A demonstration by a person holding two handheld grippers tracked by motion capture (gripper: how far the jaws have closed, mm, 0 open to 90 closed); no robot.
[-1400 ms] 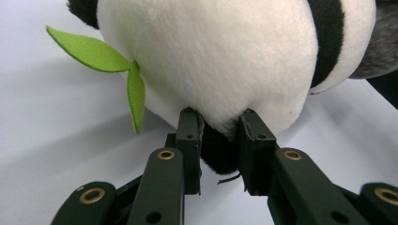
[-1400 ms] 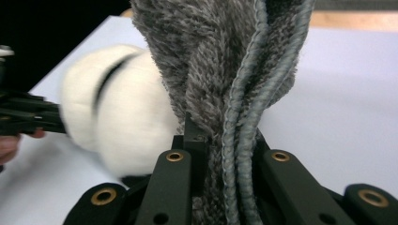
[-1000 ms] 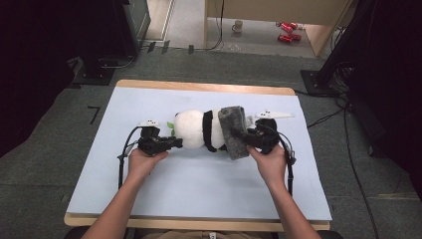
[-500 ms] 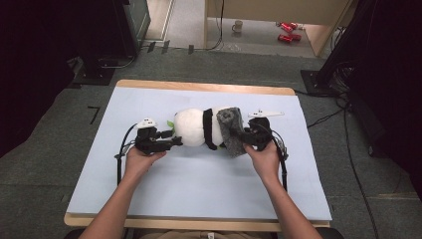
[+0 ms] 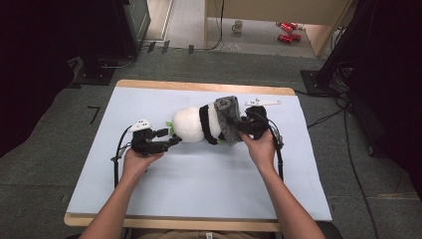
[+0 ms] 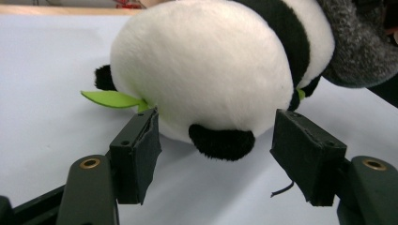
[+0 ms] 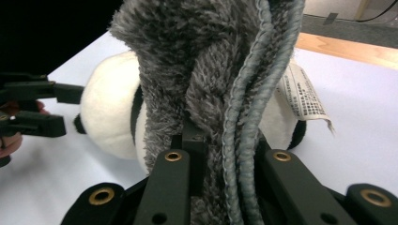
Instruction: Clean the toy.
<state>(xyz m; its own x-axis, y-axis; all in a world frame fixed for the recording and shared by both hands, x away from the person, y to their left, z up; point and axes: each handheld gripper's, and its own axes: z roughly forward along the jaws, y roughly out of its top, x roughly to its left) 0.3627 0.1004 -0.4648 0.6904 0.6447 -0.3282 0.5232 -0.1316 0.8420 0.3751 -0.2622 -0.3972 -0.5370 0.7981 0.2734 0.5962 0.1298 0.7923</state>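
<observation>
Pale blue mat (image 5: pixel 199 199) over a wooden table (image 5: pixel 199 85), grey carpet floor (image 5: pixel 45 164) around; a mug (image 5: pixel 238 26) and red cans (image 5: pixel 284 31) sit far behind. Plush panda (image 5: pixel 195 123) lies on its side mid-mat: white round head, black ears and band, green leaf (image 6: pixel 112 99) at its mouth, white label (image 7: pixel 300 93) at the rear. Fuzzy grey cloth (image 5: pixel 230 118) with a stitched hem wraps its back end. Left gripper (image 5: pixel 168 139) just short of the head, jaws apart and just been opening, head between them, pads (image 6: pixel 141 154) not pressing. Right gripper (image 7: pixel 220 154) clamped tight on the grey cloth, panda right behind it.
</observation>
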